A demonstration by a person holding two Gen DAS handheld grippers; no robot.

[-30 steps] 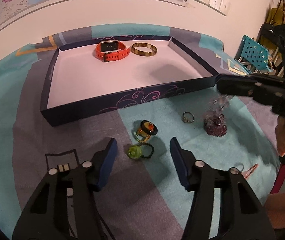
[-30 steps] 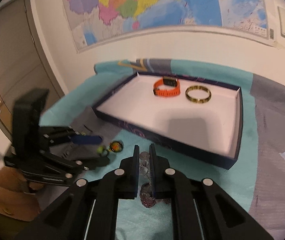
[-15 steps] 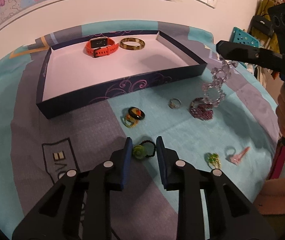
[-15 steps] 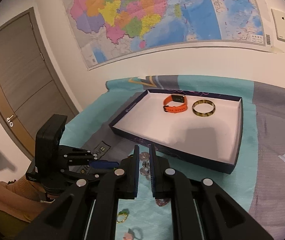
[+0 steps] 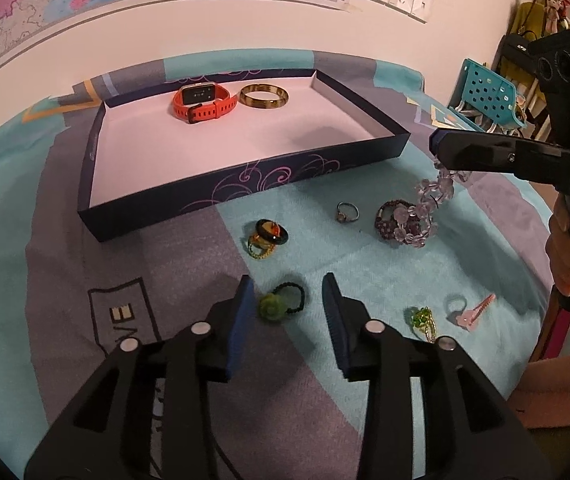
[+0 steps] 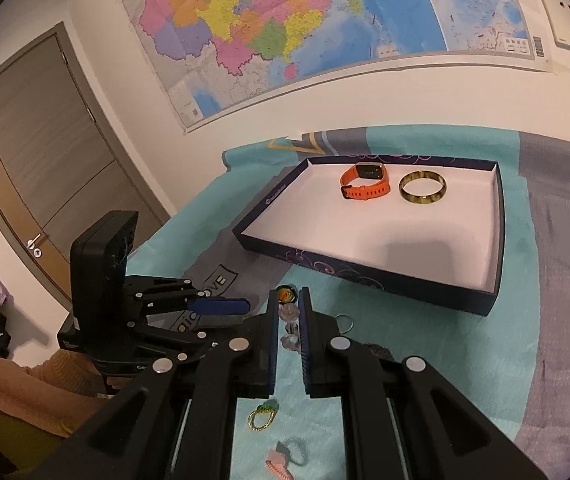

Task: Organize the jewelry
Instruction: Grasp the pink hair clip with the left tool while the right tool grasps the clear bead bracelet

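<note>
- Jaws of the left gripper (image 5: 287,300) stand wide apart, holding nothing, low over the teal and grey cloth (image 5: 385,272); a green flower ring on a black beaded band (image 5: 281,304) lies on the cloth between the blue fingertips, touching neither
- Right gripper (image 6: 288,320) is clamped on a strand of clear faceted crystal beads (image 5: 431,204), which hangs from its tips; the lower loop of the strand drapes onto a dark purple beaded bracelet (image 5: 391,220) lying on the cloth
- Near them on the cloth lie a small silver ring (image 5: 347,212) and a black-rimmed amber ring stacked on a yellow-green beaded ring (image 5: 269,236), both in front of the tray
- Closer to the person, to the right of the left gripper, lie a green gem ring (image 5: 421,320) and a pink key-shaped ring (image 5: 471,312)
- Farther back sits a shallow navy cardboard tray with a white floor (image 5: 245,176); inside, at its far end, an orange smartwatch (image 5: 203,102) lies just beside a gold bangle (image 5: 264,97), the two apart from each other
</note>
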